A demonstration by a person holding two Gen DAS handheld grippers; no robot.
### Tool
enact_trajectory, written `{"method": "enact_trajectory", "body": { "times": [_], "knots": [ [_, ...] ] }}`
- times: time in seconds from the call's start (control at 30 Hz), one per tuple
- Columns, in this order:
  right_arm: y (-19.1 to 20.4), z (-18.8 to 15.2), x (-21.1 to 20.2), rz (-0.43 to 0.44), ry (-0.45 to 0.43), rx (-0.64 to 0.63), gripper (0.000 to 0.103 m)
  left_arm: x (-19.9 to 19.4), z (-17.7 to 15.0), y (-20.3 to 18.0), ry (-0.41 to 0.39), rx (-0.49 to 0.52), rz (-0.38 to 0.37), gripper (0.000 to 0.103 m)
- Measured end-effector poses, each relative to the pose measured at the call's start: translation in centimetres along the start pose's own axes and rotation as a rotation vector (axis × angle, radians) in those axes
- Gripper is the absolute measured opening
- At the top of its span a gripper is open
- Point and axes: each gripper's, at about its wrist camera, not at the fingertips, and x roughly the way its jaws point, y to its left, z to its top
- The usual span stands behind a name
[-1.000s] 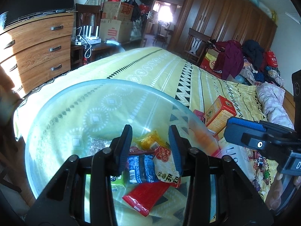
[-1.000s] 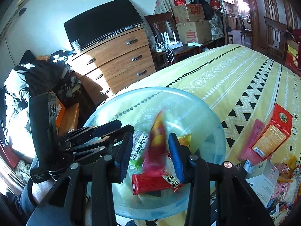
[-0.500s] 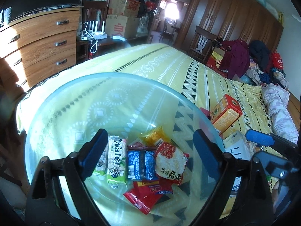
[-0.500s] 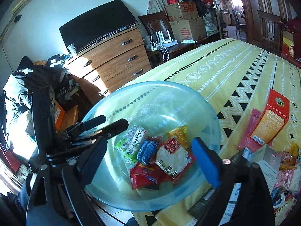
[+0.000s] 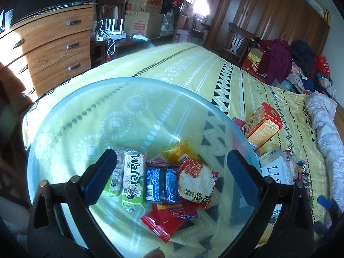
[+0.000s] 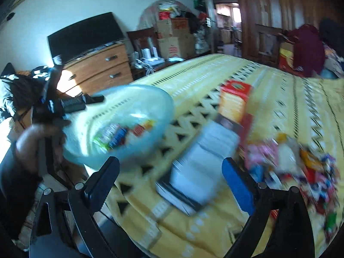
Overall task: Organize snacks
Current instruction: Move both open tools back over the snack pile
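Note:
A clear glass bowl (image 5: 71, 116) sits on the yellow bedspread and holds several snack packets: two green wafer bars (image 5: 132, 179), a blue packet (image 5: 162, 185), a round rice cracker (image 5: 196, 178), an orange packet (image 5: 178, 153) and red packets (image 5: 169, 217). My left gripper (image 5: 169, 178) hovers over the bowl, open and empty. My right gripper (image 6: 169, 182) is open and empty over the bed, right of the bowl (image 6: 137, 99), above a white box (image 6: 206, 157). A loose snack pile (image 6: 301, 163) lies to its right. The right wrist view is blurred.
An orange-red box (image 5: 263, 124) and a white box (image 5: 277, 169) lie right of the bowl. A wooden dresser (image 5: 49, 49) with a TV stands at the left. Cardboard boxes (image 5: 142, 21), a wardrobe, chairs and piled clothes (image 5: 277, 62) surround the bed.
Both grippers opened about a second ago and a packet dropped into the bowl. The right gripper has since swung right, away from the bowl toward the boxes and snack pile.

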Motion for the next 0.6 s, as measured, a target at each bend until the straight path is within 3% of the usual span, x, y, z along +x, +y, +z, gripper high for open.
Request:
{"method": "enact_trajectory", "body": {
  "times": [0.2,0.33,0.6],
  "knots": [
    [-8.3,-10.4,-3.8,-0.153,0.116,0.202,0.097,-2.1,-0.2,-3.4,-0.062,0.042,-0.001,0.103],
    [-12.4,-16.2,-6.2,-0.229,0.163,0.333,0.098,-3.4,-1.5,-10.0,-0.086,0.184,-0.120,0.103],
    [-17.5,-20.5,-9.1,-0.278,0.112,0.459,0.097,-2.7,-9.0,-23.9,0.071,0.501,-0.350,0.103]
  ]
}}
